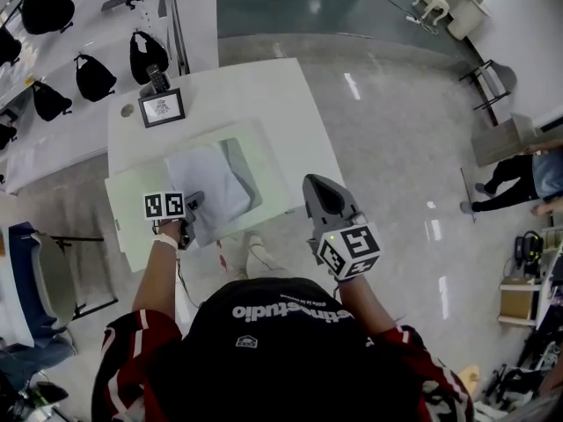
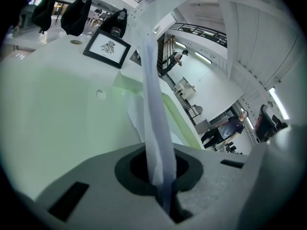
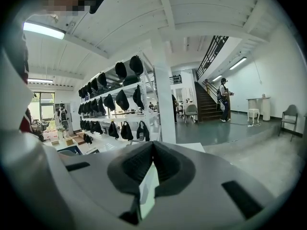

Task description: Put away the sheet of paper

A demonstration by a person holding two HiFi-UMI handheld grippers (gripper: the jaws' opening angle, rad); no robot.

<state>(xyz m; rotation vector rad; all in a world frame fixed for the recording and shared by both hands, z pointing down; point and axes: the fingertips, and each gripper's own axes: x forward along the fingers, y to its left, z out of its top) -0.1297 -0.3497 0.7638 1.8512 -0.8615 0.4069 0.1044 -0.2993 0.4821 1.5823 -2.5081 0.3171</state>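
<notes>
A white sheet of paper (image 1: 209, 183) lies on a pale green folder (image 1: 132, 196) on the white table (image 1: 255, 86). My left gripper (image 1: 195, 203) is at the sheet's near left edge and shut on it. In the left gripper view the pinched paper (image 2: 153, 104) rises edge-on out of the jaws of the left gripper (image 2: 162, 178), above the green folder (image 2: 57, 109). My right gripper (image 1: 310, 185) hovers past the folder's right edge, apart from the paper. In its own view the right gripper (image 3: 148, 176) has its jaws together, with a small pale sliver at their seam that I cannot identify.
A framed picture (image 1: 162, 107) and a small dark device (image 1: 157, 79) stand at the table's far left. Black bags (image 1: 92, 77) hang on shelves to the left. A blue chair (image 1: 31, 271) is at my near left. A person (image 1: 519, 178) stands far right.
</notes>
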